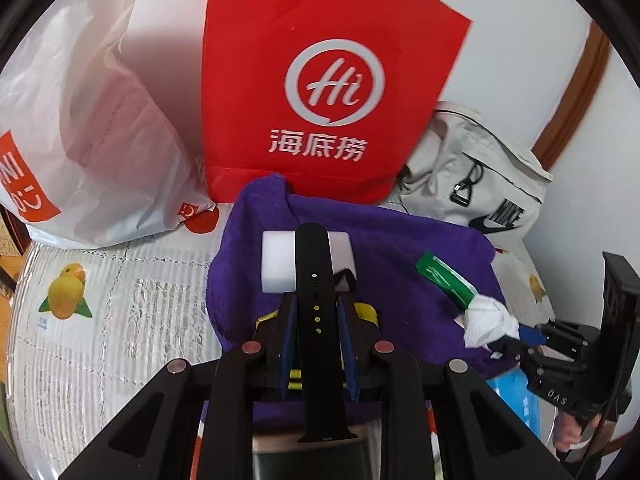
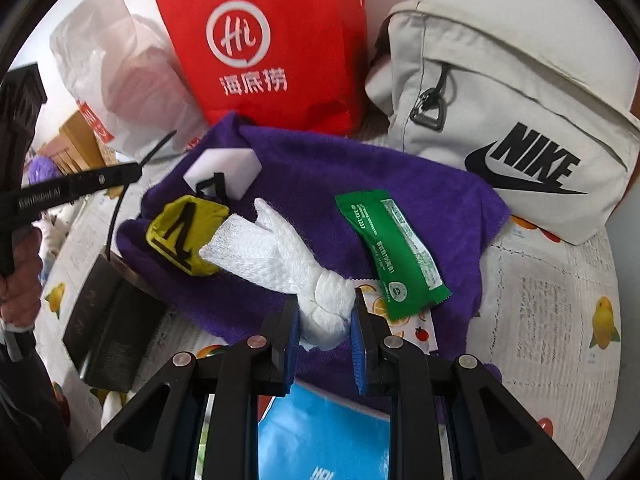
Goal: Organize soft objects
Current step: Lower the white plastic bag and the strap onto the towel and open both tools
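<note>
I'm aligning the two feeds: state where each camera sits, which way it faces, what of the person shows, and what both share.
Left wrist: on the left hand-held gripper, looking down along its fingers at a black watch strap it pinches over the purple towel; the right hand-held gripper and a hand show at right.
Right wrist: on the right hand-held gripper, looking down at the white cloth it grips; a hand shows at left.
Shared: purple towel, red bag, green packet, Nike bag.

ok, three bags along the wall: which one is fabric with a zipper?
The beige Nike bag, rightmost, with a black zipper pull. The red Hi bag looks like stiff paper; the white bag is translucent plastic.
</note>
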The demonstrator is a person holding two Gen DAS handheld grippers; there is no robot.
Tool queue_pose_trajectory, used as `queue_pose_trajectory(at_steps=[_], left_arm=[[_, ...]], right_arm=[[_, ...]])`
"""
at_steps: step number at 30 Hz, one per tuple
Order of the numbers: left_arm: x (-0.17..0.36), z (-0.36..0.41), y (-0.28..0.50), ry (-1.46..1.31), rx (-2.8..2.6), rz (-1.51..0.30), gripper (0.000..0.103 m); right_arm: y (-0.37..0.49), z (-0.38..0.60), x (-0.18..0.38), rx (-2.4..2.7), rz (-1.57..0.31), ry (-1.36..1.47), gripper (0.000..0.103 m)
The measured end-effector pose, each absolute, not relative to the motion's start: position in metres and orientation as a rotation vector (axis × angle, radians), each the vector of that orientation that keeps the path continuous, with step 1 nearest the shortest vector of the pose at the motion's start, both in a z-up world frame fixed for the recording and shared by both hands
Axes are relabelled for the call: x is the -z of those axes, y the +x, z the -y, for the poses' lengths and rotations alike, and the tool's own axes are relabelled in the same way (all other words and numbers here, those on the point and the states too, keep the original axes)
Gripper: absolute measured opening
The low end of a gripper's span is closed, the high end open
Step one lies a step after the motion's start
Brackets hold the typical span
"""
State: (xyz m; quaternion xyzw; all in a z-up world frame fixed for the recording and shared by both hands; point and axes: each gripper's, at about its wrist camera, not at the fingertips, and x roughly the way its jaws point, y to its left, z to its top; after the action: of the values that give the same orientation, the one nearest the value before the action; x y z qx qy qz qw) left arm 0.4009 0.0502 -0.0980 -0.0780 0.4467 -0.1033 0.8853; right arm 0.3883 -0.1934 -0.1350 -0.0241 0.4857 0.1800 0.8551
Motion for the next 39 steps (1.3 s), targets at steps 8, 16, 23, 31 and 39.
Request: queue_pose_trajectory(at_steps=[8, 16, 23, 31, 39], left_arm=[[0.114, -0.054, 0.426, -0.172, 0.171, -0.944, 0.020], [0.138, -0.058, 0.440, -0.177, 0.143, -1.008, 0.020], [0.145, -0.058, 0.442, -0.177, 0.150, -1.045, 0.020], [0.136, -0.056, 0.436, -0.160, 0.140, -1.012, 0.051], [0.106, -0.061, 0.409, -0.155, 0.125, -0.959, 0.051]], right_arm=[[0.402, 0.187, 0.152, -0.389, -1.085, -0.068, 0.022], [0.416, 0.185, 0.165, -0.383, -1.139, -0.065, 0.022], [0.417, 0.180, 0.167, -0.393, -1.148, -0.080, 0.025], [0.412, 0.180, 0.158, -0.405, -1.113, -0.059, 0.060], [0.392, 0.198, 0.130, -0.373, -1.084, 0.013, 0.060]])
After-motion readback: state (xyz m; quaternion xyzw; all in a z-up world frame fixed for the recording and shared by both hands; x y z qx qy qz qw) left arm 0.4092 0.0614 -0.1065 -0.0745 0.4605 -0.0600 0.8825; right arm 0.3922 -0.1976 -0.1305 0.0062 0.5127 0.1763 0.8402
